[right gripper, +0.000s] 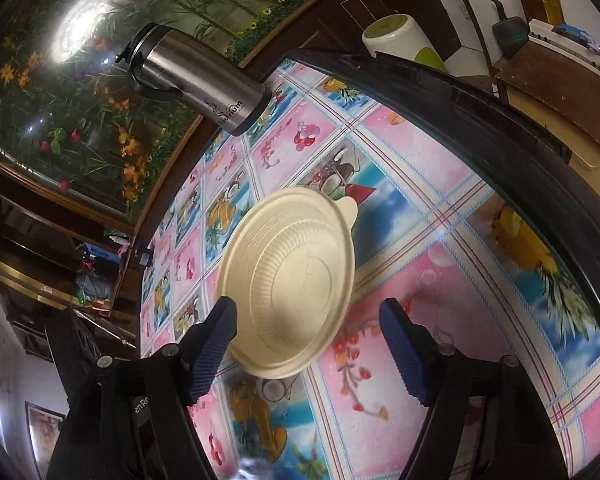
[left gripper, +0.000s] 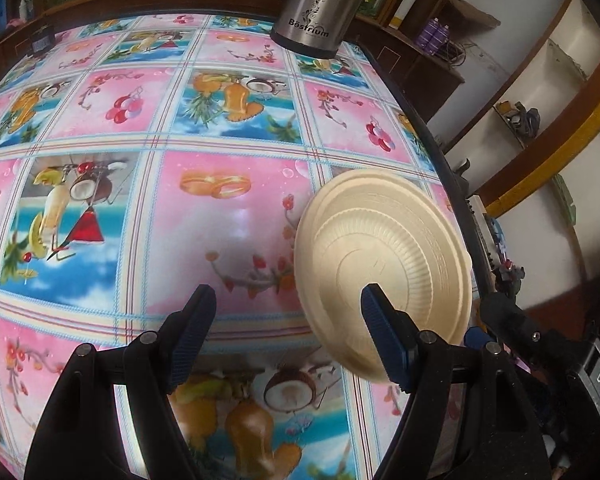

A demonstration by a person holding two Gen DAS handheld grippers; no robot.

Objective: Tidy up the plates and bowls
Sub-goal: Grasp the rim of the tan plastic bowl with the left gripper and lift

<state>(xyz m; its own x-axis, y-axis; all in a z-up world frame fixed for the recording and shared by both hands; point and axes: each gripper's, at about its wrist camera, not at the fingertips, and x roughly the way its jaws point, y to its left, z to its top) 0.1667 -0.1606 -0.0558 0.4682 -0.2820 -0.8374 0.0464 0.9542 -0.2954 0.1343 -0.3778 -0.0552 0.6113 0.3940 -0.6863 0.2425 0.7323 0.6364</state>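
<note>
A cream, round, ribbed disposable bowl [left gripper: 384, 268] [right gripper: 288, 284] with a small rim tab lies upside down on the fruit-patterned tablecloth [left gripper: 228, 216] [right gripper: 440, 264], near its edge.

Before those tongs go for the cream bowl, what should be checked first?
1. Left tongs open: ok.
2. Right tongs open: ok.
3. Cream bowl lies upside down on the table: ok.
4. Bowl sits between the right tongs' fingers: not ok, it lies toward one finger.
5. Steel flask stands apart from the bowl: ok.
6. A second bowl or plate to stack with: cannot tell.
</note>
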